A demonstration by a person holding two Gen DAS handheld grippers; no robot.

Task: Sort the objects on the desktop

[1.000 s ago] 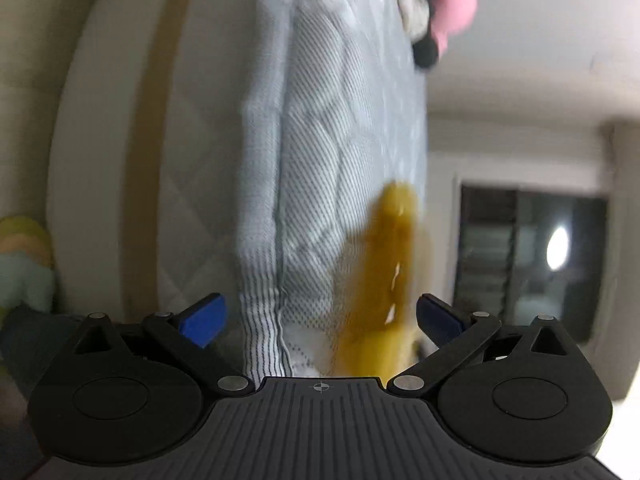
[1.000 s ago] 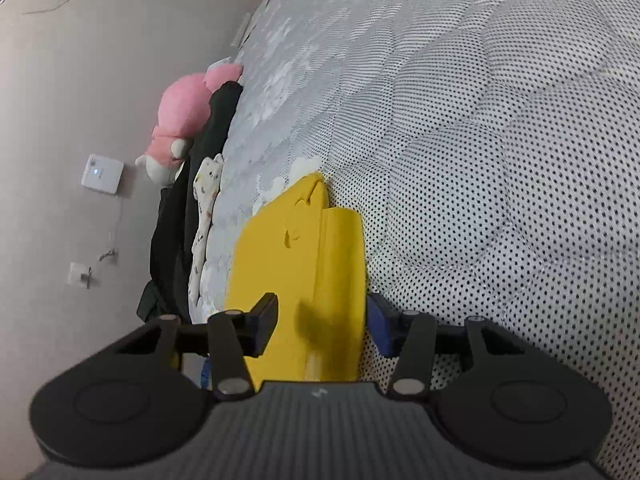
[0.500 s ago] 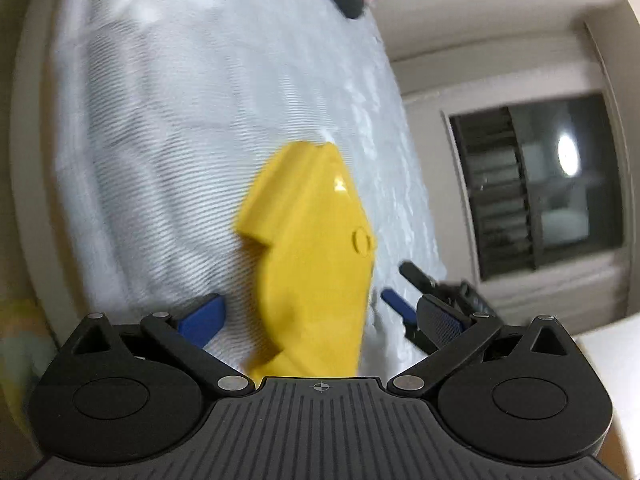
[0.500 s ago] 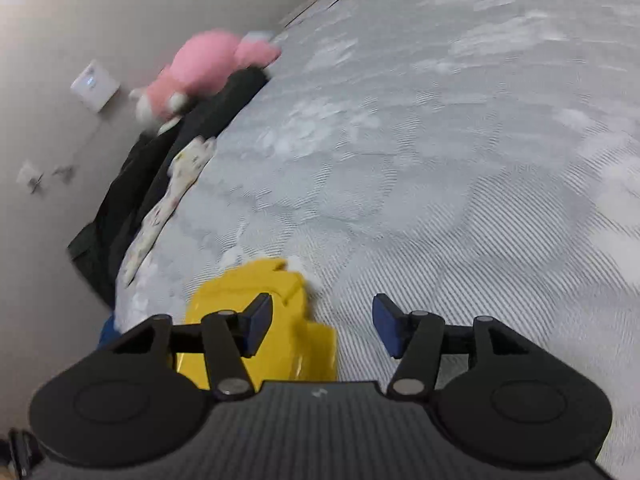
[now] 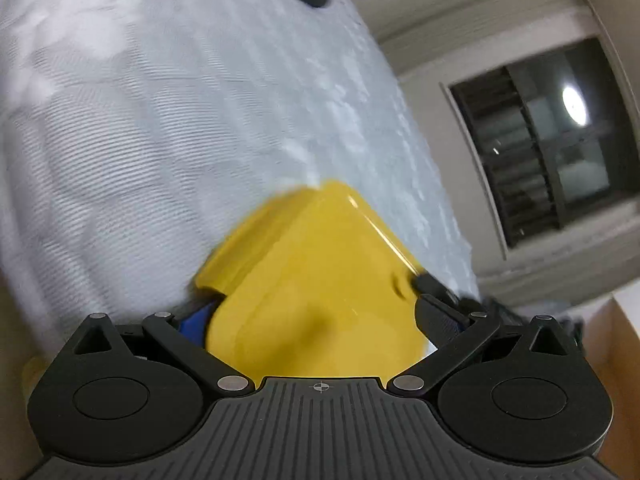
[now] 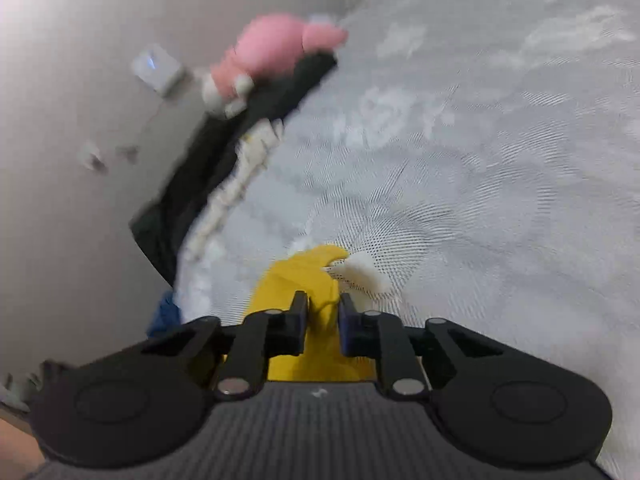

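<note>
A yellow plastic container (image 5: 316, 280) fills the space between the fingers of my left gripper (image 5: 316, 320), whose jaws stand wide apart around it; the blue left pad (image 5: 196, 320) touches its side. In the right wrist view my right gripper (image 6: 323, 320) is shut on a thin yellow edge of the same container (image 6: 298, 280). The container is against the grey-white mattress (image 6: 480, 180). Both views are blurred.
A pink plush toy (image 6: 276, 56) and dark clothes (image 6: 224, 160) lie at the mattress edge by the wall. A small white scrap (image 6: 362, 274) lies on the mattress beside the container. A dark window (image 5: 540, 140) is at the right in the left wrist view.
My right gripper has closed from open onto the yellow container's edge. The container has come deeper between my left gripper's fingers. Both cameras have swung across the mattress.
</note>
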